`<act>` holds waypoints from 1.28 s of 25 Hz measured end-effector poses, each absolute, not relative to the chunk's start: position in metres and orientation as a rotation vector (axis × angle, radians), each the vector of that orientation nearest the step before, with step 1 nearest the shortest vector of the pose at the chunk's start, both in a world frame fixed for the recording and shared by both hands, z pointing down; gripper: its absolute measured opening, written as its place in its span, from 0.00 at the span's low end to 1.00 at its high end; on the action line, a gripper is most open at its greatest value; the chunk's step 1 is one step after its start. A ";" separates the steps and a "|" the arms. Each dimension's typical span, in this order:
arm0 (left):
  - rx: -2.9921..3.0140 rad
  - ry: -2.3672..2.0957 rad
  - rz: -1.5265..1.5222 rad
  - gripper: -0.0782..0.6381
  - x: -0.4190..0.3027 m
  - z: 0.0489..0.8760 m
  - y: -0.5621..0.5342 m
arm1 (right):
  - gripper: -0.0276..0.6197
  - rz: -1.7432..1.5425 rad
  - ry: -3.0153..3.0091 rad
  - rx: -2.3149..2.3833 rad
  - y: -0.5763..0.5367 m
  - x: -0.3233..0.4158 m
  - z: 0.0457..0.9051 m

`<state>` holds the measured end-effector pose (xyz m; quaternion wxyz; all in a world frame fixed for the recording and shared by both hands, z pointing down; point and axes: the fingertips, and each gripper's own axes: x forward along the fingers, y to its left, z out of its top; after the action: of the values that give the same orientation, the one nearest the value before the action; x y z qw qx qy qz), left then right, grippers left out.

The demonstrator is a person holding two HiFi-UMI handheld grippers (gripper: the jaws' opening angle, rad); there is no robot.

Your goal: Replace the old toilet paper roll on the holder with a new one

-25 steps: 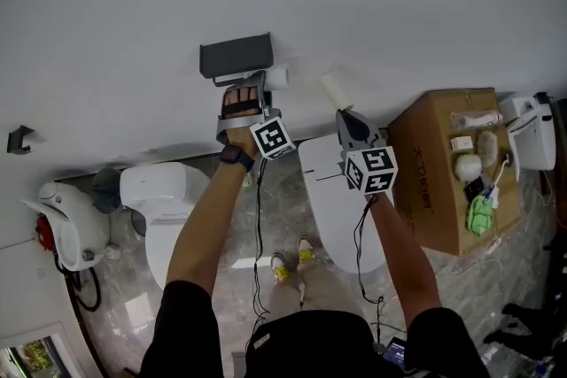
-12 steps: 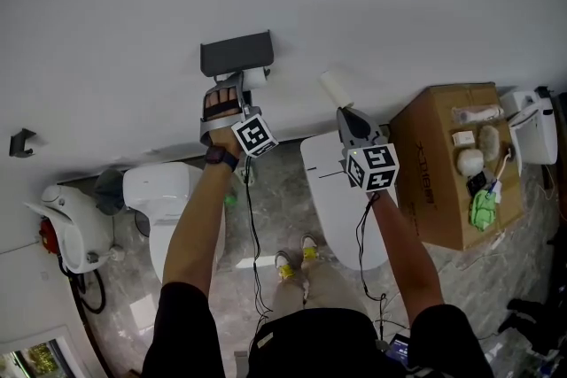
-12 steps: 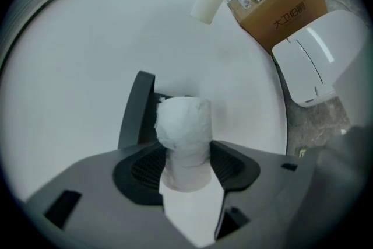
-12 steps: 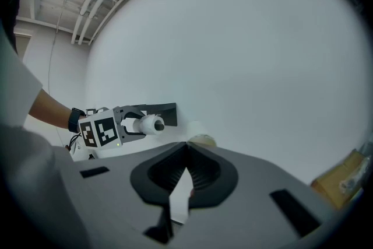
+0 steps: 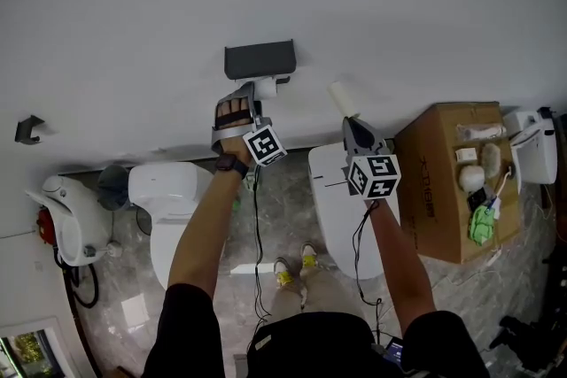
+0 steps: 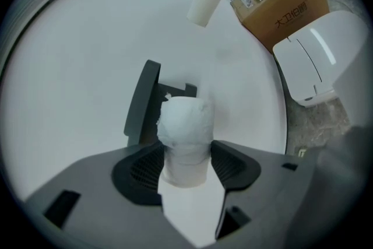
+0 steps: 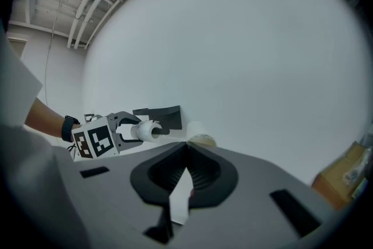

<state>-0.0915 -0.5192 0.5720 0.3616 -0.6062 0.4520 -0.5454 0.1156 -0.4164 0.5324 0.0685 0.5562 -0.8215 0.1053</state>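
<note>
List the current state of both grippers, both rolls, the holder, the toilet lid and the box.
left gripper: shut on the white roll.
white roll: gripped, just below the holder; whether it is threaded on is unclear.
right gripper: shut on the cream tube.
cream tube: held up beside the holder, apart from it.
holder: mounted on the wall.
toilet lid: closed.
cardboard box: closed, small items on top.

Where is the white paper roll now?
In the head view, the white paper roll sits between the left tool's jaws, just below the dark wall holder.
</note>
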 end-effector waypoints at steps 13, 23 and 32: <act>-1.685 1.404 -1.141 0.45 -0.104 0.529 -0.486 | 0.04 0.278 -2.467 1.673 -0.403 0.102 0.516; -1.923 1.601 -0.874 0.43 -0.125 0.472 -0.415 | 0.04 0.186 -2.461 1.617 -0.374 0.082 0.484; -2.101 1.694 -0.752 0.41 -0.139 0.446 -0.365 | 0.04 0.165 -2.456 1.627 -0.333 0.079 0.456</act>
<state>-0.1385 -0.3649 0.4462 0.1693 -0.7391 0.5960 -0.2644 0.0792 -0.3332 0.4563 0.0952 0.5489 -0.8286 0.0555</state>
